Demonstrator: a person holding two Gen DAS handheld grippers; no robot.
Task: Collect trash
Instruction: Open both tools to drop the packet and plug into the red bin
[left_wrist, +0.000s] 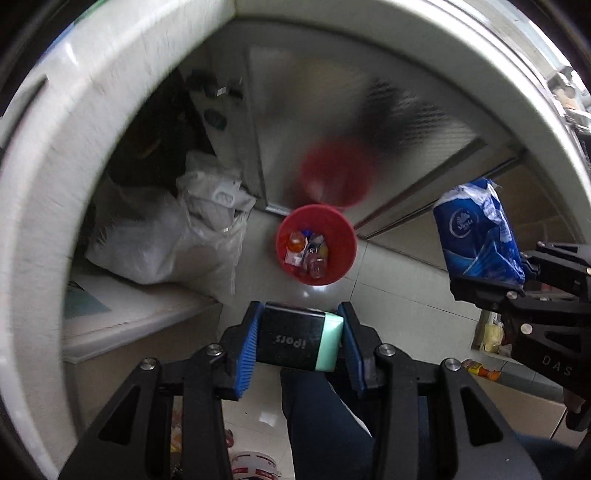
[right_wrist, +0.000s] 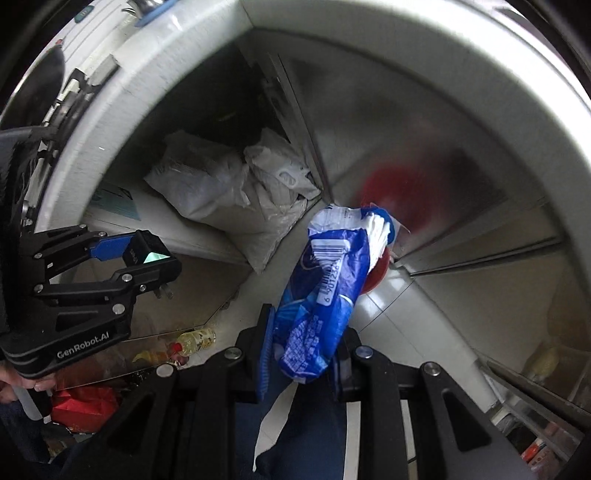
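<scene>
Red plastic bin (left_wrist: 317, 243) on the tiled floor already holds bottles and wrappers, while the left claw (left_wrist: 300, 341) grips a black-and-mint box (left_wrist: 300, 336) and the right claw (right_wrist: 301, 354) clamps a crumpled blue-and-white plastic packet (right_wrist: 325, 291), both above the bin, not yet dropped.

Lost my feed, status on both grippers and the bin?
Left gripper shut on black box. Right gripper shut on blue wrapper. Red bin below, part full, nothing blocking.
</scene>
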